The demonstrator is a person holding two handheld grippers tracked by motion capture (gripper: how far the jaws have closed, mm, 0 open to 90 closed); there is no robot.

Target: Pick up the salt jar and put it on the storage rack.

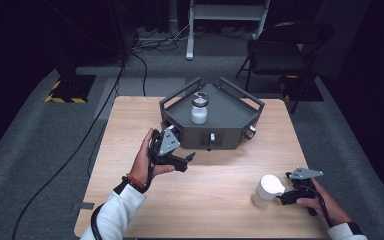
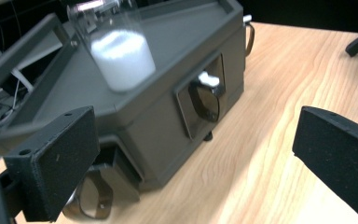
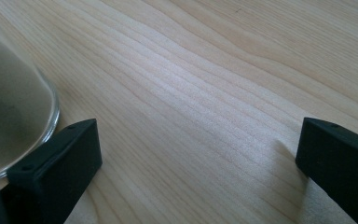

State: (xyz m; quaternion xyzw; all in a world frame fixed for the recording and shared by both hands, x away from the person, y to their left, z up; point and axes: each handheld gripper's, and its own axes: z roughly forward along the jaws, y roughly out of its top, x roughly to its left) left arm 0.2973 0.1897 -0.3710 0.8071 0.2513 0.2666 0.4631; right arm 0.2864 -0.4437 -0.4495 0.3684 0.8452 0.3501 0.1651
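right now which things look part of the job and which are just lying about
Likely part of the job:
- grey box
- jar on the box
- white-topped jar beside the right gripper
- left gripper, open near the box

Just lying about:
- chair
- floor cables
- white stand

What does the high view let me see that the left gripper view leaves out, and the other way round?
The high view alone takes in both hands, the right tongs beside a white-capped container on the table, plus the floor and a folding chair beyond. The left gripper view alone gives a close look at the grey box's side panel with its white latch and dark handle. Both show the grey box, the jar of white powder standing on it, the wooden table and the open left tongs.
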